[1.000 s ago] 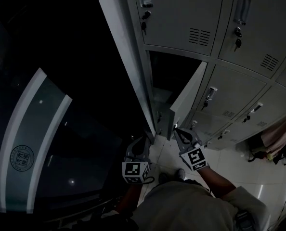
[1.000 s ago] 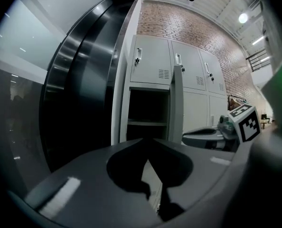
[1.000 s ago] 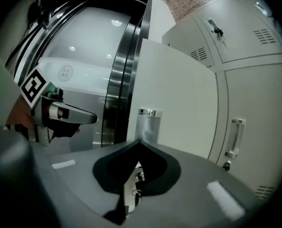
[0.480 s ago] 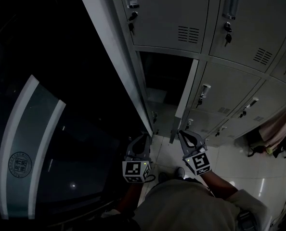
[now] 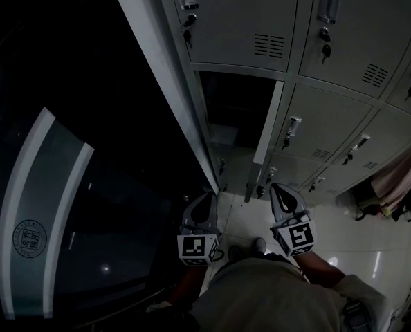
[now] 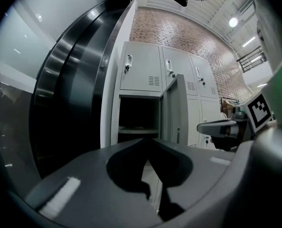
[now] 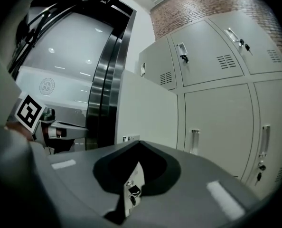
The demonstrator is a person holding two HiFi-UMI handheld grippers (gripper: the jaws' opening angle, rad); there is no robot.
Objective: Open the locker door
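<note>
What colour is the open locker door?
Light grey; the open locker door shows best in the left gripper view.

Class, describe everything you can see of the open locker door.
The door is a pale grey panel, metal by its look, with a lock at its free edge. It stands upright, swung wide open, edge-on in the head view, baring a dark compartment. The shut right gripper is near, apparently not touching.
</note>
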